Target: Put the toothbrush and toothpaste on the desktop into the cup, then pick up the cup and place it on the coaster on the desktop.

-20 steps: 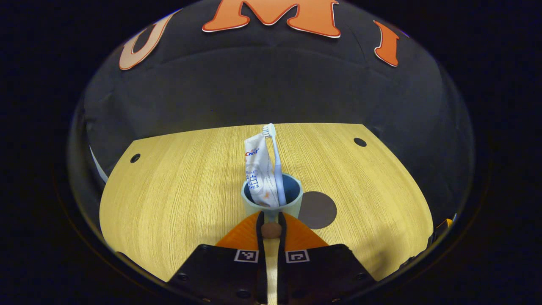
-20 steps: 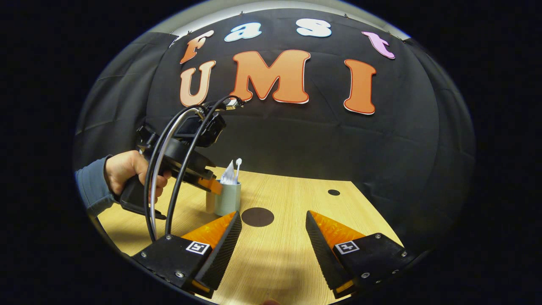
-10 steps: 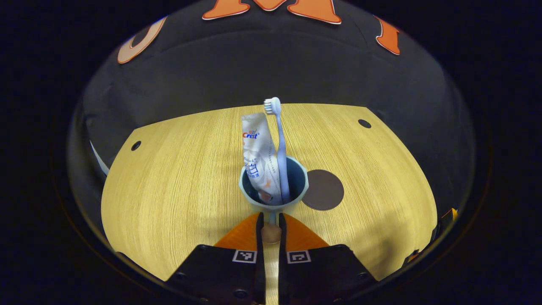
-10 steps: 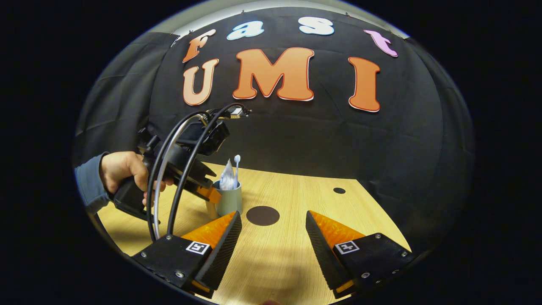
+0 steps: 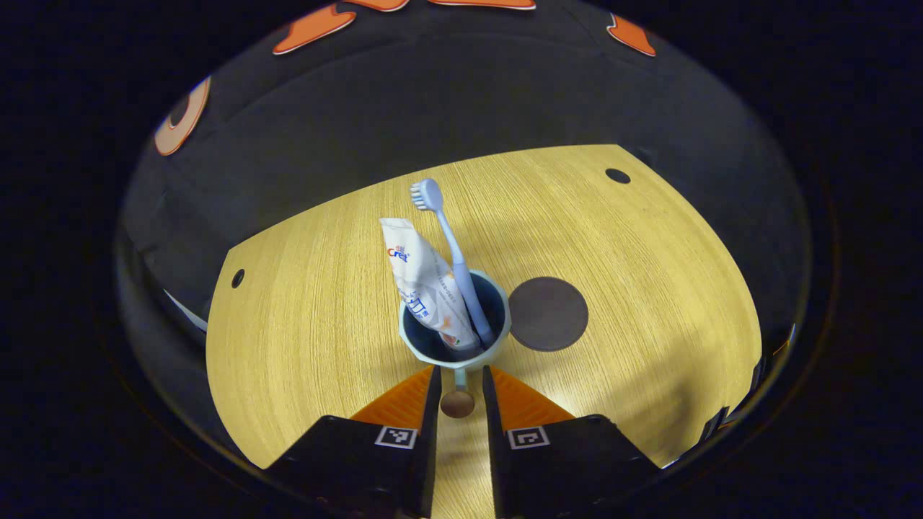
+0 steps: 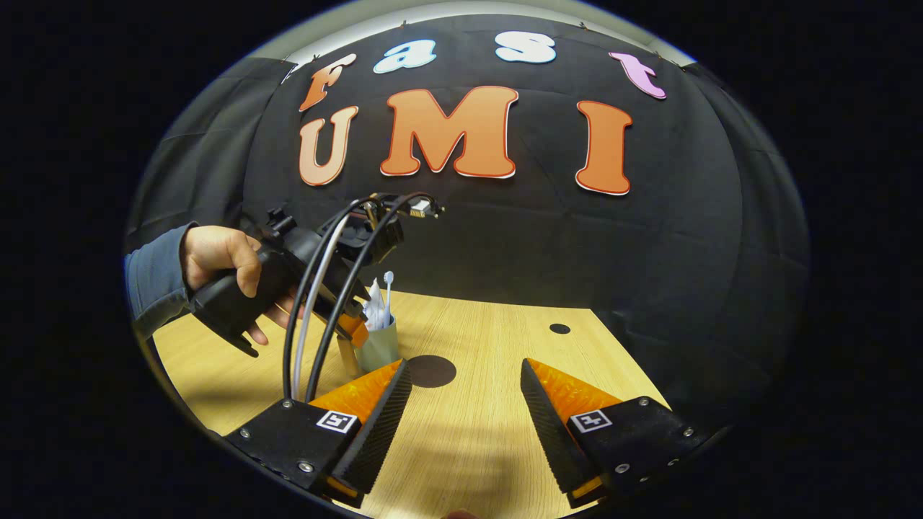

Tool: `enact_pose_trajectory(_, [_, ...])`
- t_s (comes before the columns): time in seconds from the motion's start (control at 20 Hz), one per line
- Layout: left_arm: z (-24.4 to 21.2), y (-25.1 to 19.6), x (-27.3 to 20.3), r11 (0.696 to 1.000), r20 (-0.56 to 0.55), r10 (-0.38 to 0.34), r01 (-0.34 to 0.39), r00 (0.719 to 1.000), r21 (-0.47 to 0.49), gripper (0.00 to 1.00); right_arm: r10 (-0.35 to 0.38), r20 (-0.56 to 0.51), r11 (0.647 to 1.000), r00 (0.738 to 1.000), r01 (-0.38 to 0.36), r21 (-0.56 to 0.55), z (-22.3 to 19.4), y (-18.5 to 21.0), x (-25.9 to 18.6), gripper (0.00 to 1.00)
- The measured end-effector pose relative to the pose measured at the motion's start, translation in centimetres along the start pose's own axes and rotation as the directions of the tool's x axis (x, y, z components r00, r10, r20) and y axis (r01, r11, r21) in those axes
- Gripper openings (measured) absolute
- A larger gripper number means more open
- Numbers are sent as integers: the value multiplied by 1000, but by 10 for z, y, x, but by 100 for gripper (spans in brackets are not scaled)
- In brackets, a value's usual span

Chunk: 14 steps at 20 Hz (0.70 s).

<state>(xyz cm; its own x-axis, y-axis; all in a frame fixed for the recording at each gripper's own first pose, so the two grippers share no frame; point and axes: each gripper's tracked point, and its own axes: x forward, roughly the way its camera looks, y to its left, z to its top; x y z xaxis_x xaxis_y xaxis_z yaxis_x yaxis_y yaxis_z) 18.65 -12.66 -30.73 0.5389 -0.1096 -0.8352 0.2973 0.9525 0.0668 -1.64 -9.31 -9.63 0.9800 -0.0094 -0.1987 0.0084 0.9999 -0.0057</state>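
Since a second ago my left tongs (image 5: 458, 375) have lifted and tipped the cup (image 5: 454, 326): the camera looks more steeply down into it, and the coaster (image 5: 548, 313) has slid from behind the cup's right side to fully clear beside it. In the right gripper view the hand (image 6: 220, 263) holding that gripper now sits higher, with the cup (image 6: 378, 344) hanging under it.

The left tongs are pinched narrow on the cup's handle, both fingers pressing its sides. My right tongs (image 6: 465, 404) stand wide apart, holding nothing, low over the desk (image 5: 303, 310) near its front edge.

The first part looks finished: the toothbrush (image 5: 447, 252) and the toothpaste tube (image 5: 425, 281) both stand in the cup, leaning toward the desk's left side. What I judge is left is the transfer. The cup appears just off the desk, close to the coaster's left rim and toward the middle of the desk, but I cannot tell for certain whether its base has cleared the surface. It still has to go across onto the coaster, settle there and be released.
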Motion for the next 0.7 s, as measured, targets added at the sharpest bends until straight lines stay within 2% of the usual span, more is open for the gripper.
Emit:
enact_pose_trajectory(0.2, [-8,-5,13,1000,-88,-4,5,996,16,34,-12,-4,1000,1000,12,9,-1,-8,4,92])
enact_pose_trajectory(0.35, [-15,-8,22,1000,-110,-29,28,994,-4,35,-14,-18,1000,1000,14,21,-4,-11,9,92])
enact_pose_trajectory(0.55, [-13,2,31,998,-65,-56,55,996,-22,18,-6,-46,999,999,8,34,-13,-8,17,92])
enact_pose_trajectory(0.7, [-18,3,27,997,-38,-60,58,997,-46,14,2,-42,1000,999,-1,32,-14,-4,16,92])
